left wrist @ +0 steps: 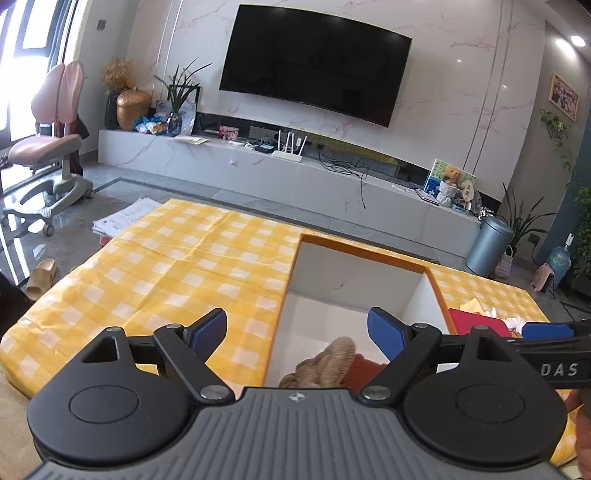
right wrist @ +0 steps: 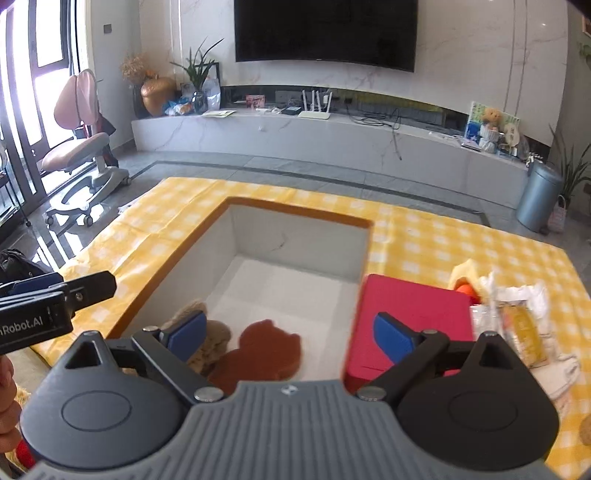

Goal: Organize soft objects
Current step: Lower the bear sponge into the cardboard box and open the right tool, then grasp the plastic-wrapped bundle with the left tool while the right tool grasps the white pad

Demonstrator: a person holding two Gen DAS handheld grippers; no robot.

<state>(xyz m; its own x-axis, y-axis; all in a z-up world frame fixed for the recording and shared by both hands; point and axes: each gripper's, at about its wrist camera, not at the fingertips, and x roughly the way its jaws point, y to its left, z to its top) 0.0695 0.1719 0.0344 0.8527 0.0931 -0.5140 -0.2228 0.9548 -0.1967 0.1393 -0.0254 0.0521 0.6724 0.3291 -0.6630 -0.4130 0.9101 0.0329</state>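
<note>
1. Left wrist view: our left tool (left wrist: 297,334) hangs over the near end of the white box (left wrist: 354,275), its blue pads spread wide with nothing between them.
2. Below those pads, at 6 o'clock in the box, we see the tan plush toy (left wrist: 328,363) lying on the box floor, touching the rust-brown soft piece (left wrist: 364,363) at its 3 o'clock.
3. Right wrist view: our right tool (right wrist: 291,332) also stands wide apart and empty; its left pad sits in front of the tan plush toy (right wrist: 207,332), its right pad in front of the red cushion (right wrist: 410,302).
4. The rust-brown soft piece (right wrist: 266,350) lies flat on the box floor between the two pads, not touched by either.
5. The white box (right wrist: 295,243), orange-rimmed, stands on the surface (right wrist: 461,243) under a yellow checked cloth.
6. The red cushion lies just beside the box wall at 3 o'clock; past it, further to 3 o'clock, we see a crumpled pile of white and yellow soft things (right wrist: 517,314) with a bit of orange showing.
7. The other tool's black arm (right wrist: 55,299) juts in at 9 o'clock, near the box's left rim.
8. At 12 o'clock, well apart, are the wall television (right wrist: 327,33), the long cabinet (right wrist: 332,136), a pink chair (right wrist: 81,140) at 10 o'clock and a grey bin (right wrist: 539,197) at 2 o'clock.
</note>
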